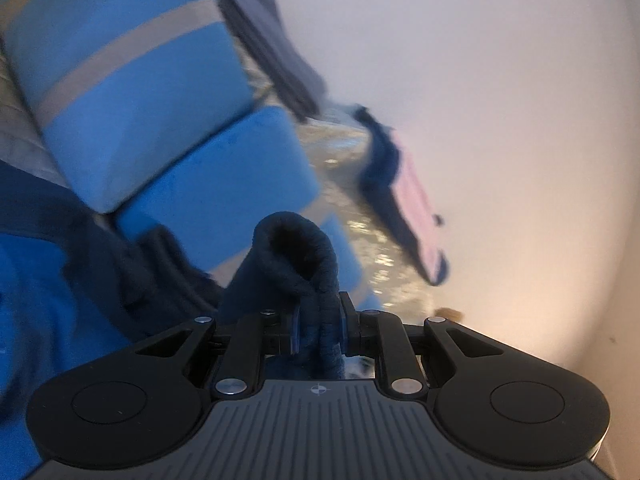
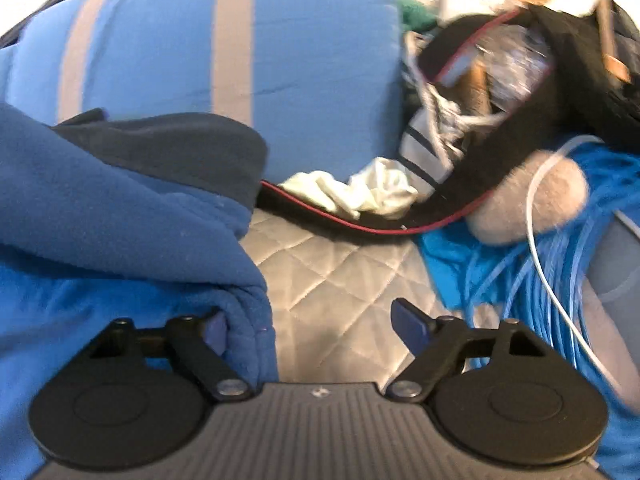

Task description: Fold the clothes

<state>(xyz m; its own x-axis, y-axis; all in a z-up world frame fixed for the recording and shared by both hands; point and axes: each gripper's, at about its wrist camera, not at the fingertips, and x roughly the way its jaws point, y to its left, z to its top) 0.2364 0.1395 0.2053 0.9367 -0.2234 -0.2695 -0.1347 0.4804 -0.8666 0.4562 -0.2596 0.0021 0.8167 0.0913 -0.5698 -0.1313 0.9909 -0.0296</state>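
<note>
- Blue fleece garment with a dark navy collar or lining [image 2: 120, 200]: heaped on the left of the right wrist view, lying on a grey quilted, diamond-stitched mattress surface [image 2: 340, 280].
- Left wrist view: a rolled dark navy fleece edge [image 1: 296, 264] stands up out of the left gripper [image 1: 318, 330]; jaws pressed together on it, pinching the fabric. Looks like part of the same garment, can't confirm.
- Right gripper [image 2: 312, 328]: jaws spread wide, gripping nothing. Left finger pad [image 2: 214, 330] touches the fleece hem; right pad [image 2: 410, 328] sits over bare quilting.
- Behind the fleece: light blue pillow with grey stripes [image 2: 240, 60], upright against the garment's far side. Left view shows the striped pillow [image 1: 120, 80] stacked with a second plain blue cushion [image 1: 224, 184] just below it.
- Right of the pillow: crumpled white cloth [image 2: 360, 192] lying on a black bag with red piping [image 2: 460, 200]; the bag is open, contents blurred.
- Further right: pale grey fuzzy rounded item [image 2: 528, 200] beside the bag, on a bundle of bright blue cord [image 2: 540, 272], with a thin white cable [image 2: 548, 280] across it.
- Left view, far side: grey garment [image 1: 272, 48] and a dark blue and pink item [image 1: 404, 192] against a white wall [image 1: 500, 120]; motion-blurred, can't identify further.
</note>
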